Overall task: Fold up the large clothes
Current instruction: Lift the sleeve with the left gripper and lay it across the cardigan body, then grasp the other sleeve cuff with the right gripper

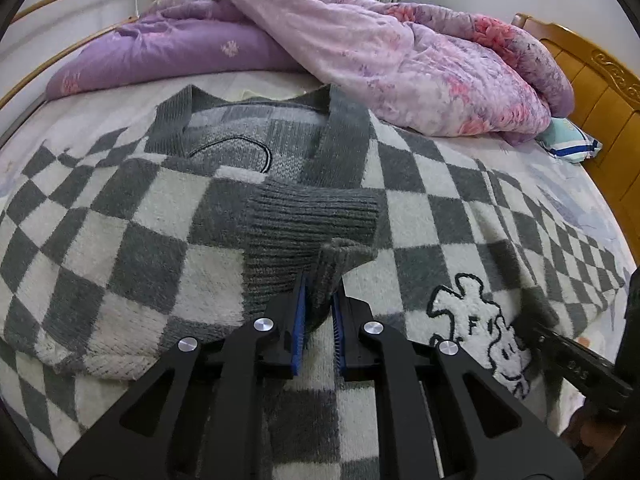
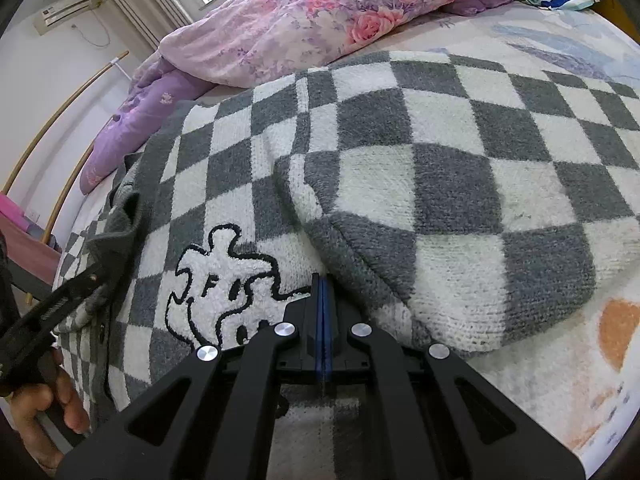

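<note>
The left gripper [image 1: 320, 300] is clamped on the grey ribbed cuff [image 1: 312, 232] of a sleeve, the knit pinched between its blue pads and bunched above them. The right gripper [image 2: 323, 312] is fully closed, pad against pad, with no cloth seen between the pads; its tips rest at the edge of the folded right sleeve [image 2: 440, 208]. The checkered cardigan [image 1: 120, 220] is spread front-up on the bed [image 2: 580, 32], collar toward the window, with the white cartoon patch [image 2: 224, 280] on its right front panel. The step in hand is judged to be the sleeve fold: the left sleeve has been brought across the chest with its cuff lying at the centre, and the right sleeve appears to be laid inward already. For the next move, the cuff would have to be set flat and released before the body is folded; a grip on the hem with both tools would then be required. The hem is hidden beneath the gripper bodies in both views, and the far left edge of the garment is cut off. Whether the right tips pinch a thin layer cannot be made out. A crumpled floral quilt [image 1: 400, 60] lies just behind the collar.
</note>
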